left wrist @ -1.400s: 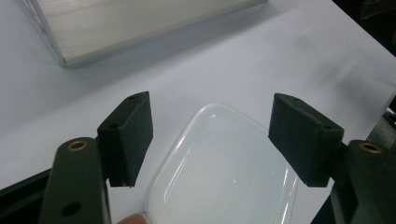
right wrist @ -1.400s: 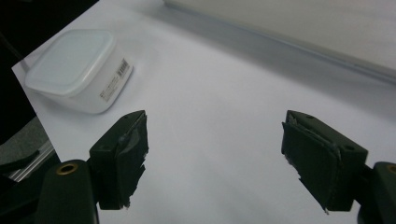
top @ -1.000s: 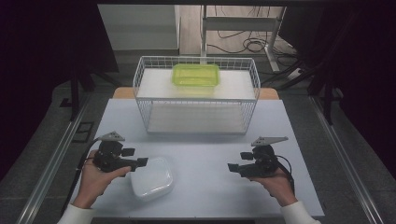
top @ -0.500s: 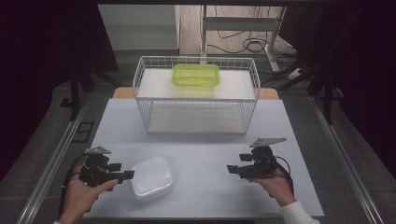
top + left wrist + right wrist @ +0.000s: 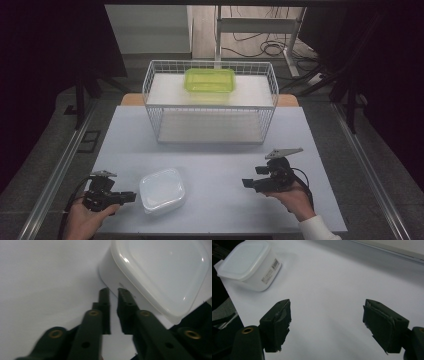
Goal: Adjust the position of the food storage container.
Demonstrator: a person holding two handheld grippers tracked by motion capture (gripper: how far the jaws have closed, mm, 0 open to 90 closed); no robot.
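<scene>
— Tongs first: how do they stand?

— Left gripper point(image 5: 129, 196) has just been closing; its jaws are nearly pressed together with nothing between them, tips just beside the white lidded container point(image 5: 161, 190). Right gripper point(image 5: 248, 183) hangs spread wide over bare table point(image 5: 215, 160), empty.

— Where is the container?

— Near the table's front edge, at seven o'clock from the wire basket point(image 5: 210, 107), which carries a translucent green box point(image 5: 209, 80).

— How should the person handle it?

— Probably nudge the side wall squarely; the smooth, rounded, glossy plastic could slip or pivot on the matte tabletop.
</scene>
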